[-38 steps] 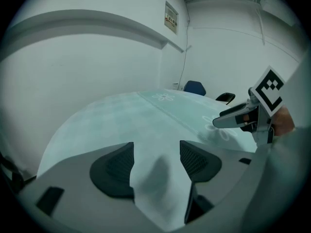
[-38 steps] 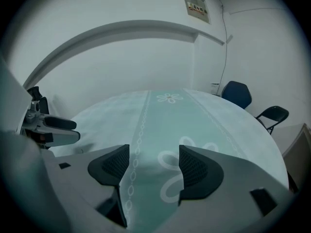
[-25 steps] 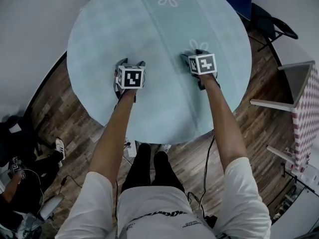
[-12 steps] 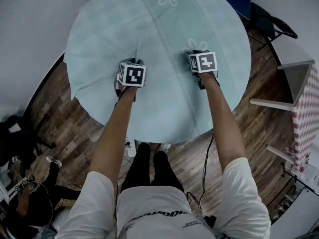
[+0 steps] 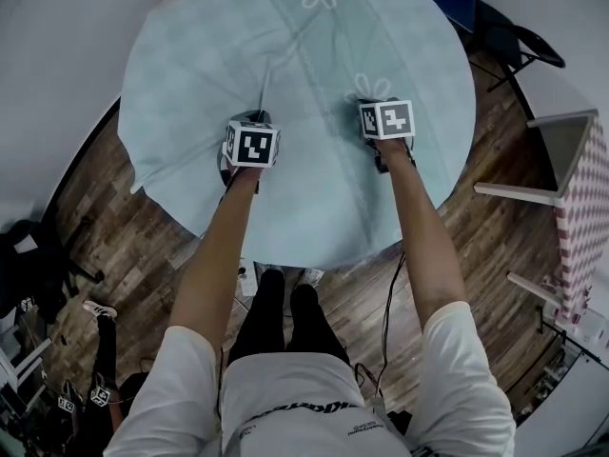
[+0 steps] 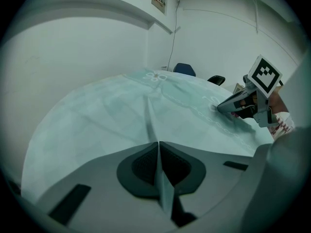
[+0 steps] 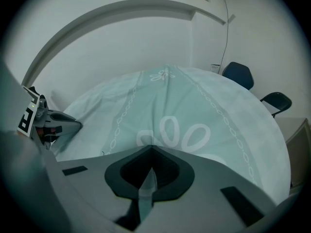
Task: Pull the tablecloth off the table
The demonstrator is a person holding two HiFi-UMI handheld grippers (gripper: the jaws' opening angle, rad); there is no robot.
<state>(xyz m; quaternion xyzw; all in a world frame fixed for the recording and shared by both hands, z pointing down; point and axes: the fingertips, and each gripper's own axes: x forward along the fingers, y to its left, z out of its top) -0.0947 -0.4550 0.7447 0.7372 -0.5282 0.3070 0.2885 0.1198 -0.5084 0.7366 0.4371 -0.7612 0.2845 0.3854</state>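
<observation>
The left gripper (image 6: 158, 147) and right gripper (image 7: 148, 149) are each clamped fully closed on a raised fold of the tablecloth (image 5: 314, 55), which is spread ahead of them.

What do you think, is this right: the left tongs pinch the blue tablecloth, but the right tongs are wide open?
Not quite. The right tongs are shut too, pinching a fold of the tablecloth, as the right gripper view shows. The left tongs do pinch it.
</observation>
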